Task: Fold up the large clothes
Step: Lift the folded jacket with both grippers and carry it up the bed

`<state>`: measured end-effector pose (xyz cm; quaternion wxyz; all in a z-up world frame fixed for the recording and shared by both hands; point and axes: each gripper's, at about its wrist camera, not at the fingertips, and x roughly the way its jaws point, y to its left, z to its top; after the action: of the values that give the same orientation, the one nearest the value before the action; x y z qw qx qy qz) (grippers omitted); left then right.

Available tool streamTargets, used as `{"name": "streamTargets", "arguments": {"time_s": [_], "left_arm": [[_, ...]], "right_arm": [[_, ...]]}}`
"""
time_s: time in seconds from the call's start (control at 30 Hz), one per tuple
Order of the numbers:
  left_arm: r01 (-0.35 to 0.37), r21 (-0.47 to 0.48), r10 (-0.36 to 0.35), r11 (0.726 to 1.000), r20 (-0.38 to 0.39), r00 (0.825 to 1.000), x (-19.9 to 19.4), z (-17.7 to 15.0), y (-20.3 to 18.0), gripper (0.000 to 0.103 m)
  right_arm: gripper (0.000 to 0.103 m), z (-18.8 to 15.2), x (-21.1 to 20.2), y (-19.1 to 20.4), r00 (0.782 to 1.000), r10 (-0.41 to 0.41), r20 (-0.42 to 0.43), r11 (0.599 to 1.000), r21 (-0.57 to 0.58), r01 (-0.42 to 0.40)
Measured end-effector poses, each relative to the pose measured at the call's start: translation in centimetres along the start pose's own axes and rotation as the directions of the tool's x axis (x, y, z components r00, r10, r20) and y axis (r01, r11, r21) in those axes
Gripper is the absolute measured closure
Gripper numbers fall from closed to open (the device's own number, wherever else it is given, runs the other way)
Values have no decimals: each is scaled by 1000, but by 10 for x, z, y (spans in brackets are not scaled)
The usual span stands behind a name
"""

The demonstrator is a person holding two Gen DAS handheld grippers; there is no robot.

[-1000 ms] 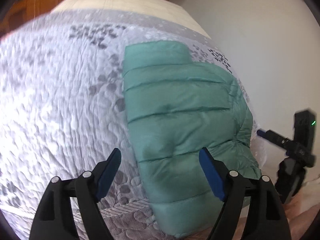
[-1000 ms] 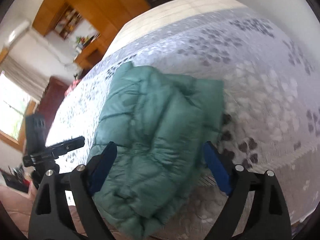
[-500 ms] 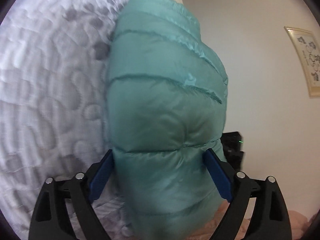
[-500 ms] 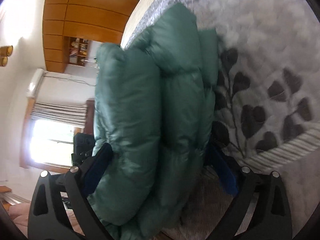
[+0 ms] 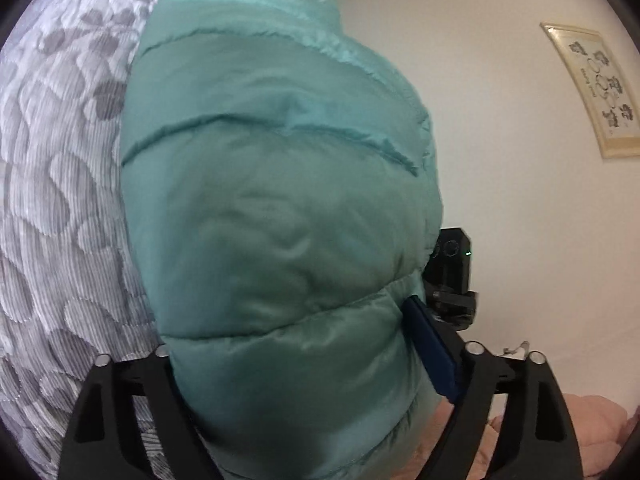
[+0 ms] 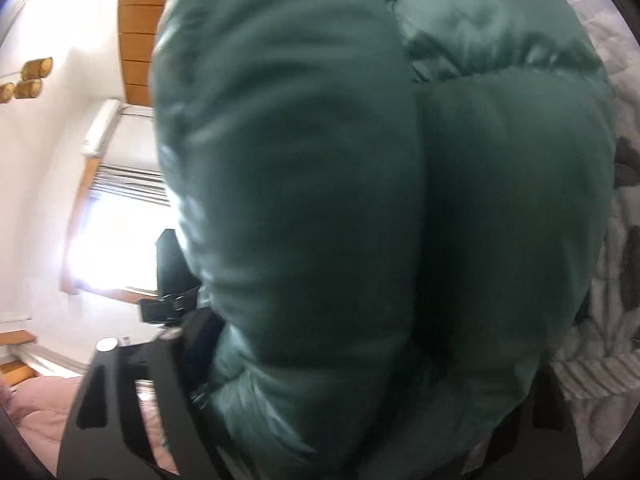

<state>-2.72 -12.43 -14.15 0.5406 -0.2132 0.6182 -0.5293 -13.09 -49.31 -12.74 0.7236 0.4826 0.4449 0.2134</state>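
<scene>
A folded green puffer jacket (image 5: 280, 216) lies on a quilted bed (image 5: 52, 200). The left gripper (image 5: 296, 364) and right gripper (image 6: 360, 360) each straddle a side of the bundle, fingers spread, apparently about to clamp; next, squeeze firmly and lift together.

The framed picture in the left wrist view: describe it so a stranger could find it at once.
Start at the bare white wall right of the green puffer jacket. High on it, near the view's right edge, hangs the framed picture. Its pale cream frame and small dark floral motifs make it the wall's only decoration.
</scene>
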Motion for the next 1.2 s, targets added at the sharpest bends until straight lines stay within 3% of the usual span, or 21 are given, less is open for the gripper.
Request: {"name": "streamTargets", "arguments": {"time_s": [0.13, 0.33, 0.57, 0.77, 1.07, 1.2], "left_arm": [[16, 45, -18, 999, 35, 999, -13, 4, -15, 29], [14, 142, -30, 990, 111, 993, -38, 33, -47, 30], [-39, 241, -14, 970, 211, 977, -66, 97, -70, 30], [-100, 229, 33, 968, 279, 960, -90, 163, -54, 30], [-156, 157, 99, 975, 321, 942, -117, 216, 4, 30], [-170, 96, 134, 981, 303, 944, -114, 224, 37, 30]], "right_arm": [[49, 5, -5, 16, 999, 51, 9, 998, -42, -50], [50, 33, -7, 63, 997, 63, 33, 984, -171, -56], [50, 95, 10, 116, 997, 65, 44, 946, -320, -47], [50, 160, 62, 140, 999, 38, 20, 930, -366, -28], [50, 229, 146, 133, 999, 13, -29, 943, -332, -22], [50, 246, 181, 118, 997, -27, -70, 958, -286, 6]]}}
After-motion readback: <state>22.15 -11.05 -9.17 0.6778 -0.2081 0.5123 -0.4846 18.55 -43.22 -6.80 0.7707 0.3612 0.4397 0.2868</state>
